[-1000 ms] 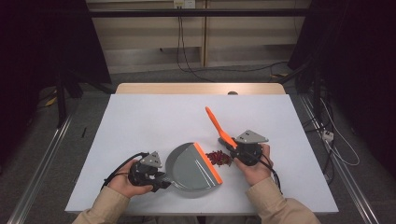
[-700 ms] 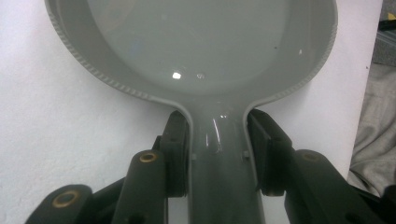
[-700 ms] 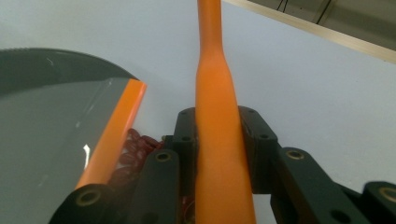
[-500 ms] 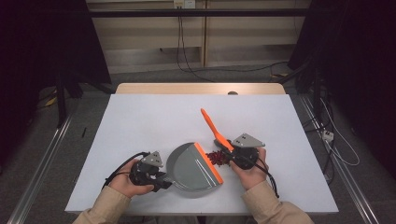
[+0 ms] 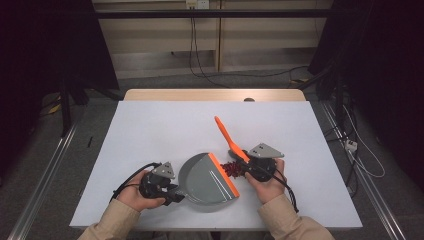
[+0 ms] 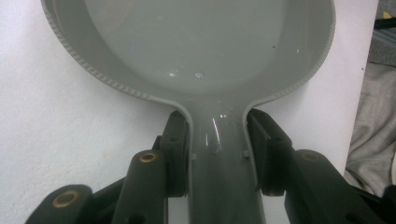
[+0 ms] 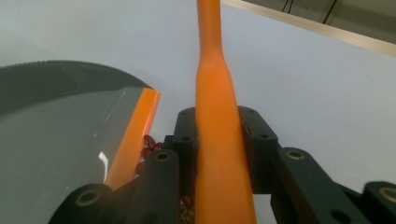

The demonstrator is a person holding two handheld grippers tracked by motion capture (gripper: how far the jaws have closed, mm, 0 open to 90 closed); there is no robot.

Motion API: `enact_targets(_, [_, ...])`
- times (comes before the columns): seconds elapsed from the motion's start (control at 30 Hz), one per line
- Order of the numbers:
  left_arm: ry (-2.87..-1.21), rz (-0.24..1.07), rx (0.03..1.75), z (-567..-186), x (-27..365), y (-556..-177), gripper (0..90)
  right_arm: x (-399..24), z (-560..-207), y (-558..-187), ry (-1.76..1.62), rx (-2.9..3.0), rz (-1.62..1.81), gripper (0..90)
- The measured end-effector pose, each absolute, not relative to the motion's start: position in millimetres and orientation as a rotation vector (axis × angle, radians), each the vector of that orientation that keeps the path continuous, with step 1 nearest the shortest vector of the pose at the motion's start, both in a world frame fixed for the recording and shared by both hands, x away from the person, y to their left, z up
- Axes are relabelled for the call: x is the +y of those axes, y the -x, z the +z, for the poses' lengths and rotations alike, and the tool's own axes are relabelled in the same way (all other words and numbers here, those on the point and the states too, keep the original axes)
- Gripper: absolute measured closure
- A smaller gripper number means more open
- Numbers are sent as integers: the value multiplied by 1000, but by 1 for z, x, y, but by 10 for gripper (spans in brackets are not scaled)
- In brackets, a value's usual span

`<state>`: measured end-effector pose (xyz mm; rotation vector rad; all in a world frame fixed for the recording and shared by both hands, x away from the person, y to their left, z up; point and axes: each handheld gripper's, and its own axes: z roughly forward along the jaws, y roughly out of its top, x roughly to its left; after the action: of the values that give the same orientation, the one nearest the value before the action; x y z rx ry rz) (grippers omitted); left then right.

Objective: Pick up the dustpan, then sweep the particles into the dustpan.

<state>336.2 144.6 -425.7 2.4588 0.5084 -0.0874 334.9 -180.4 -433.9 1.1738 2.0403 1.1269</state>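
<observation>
- High view: left claw (image 5: 172, 192) holds grey dustpan (image 5: 207, 177) by its handle on the white bench (image 5: 160, 130); right claw (image 5: 245, 167) holds orange brush (image 5: 227, 137), handle slanting up-left; red bits (image 5: 231, 169) lie between brush and orange lip (image 5: 223, 175), just right of it
- Left claw view: jaws clamp dustpan handle (image 6: 219, 154); pan extends straight ahead
- Right claw view: jaws pinch brush handle; red bits touching lip, left of claw

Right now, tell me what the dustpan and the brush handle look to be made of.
Dustpan: likely moulded grey plastic, glossy, going by highlights on its smooth pan and the ribbed rim; its lip is orange, possibly rubber.
Brush handle: orange plastic, probably, with a smooth satin sheen.
</observation>
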Motion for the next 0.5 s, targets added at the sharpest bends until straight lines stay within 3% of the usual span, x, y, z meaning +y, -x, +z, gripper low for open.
enact_targets(0.5, [-2466, -93, 506, -425, 143, -337, 625, -172, -435, -333, -1187, 2034, 1157, 708])
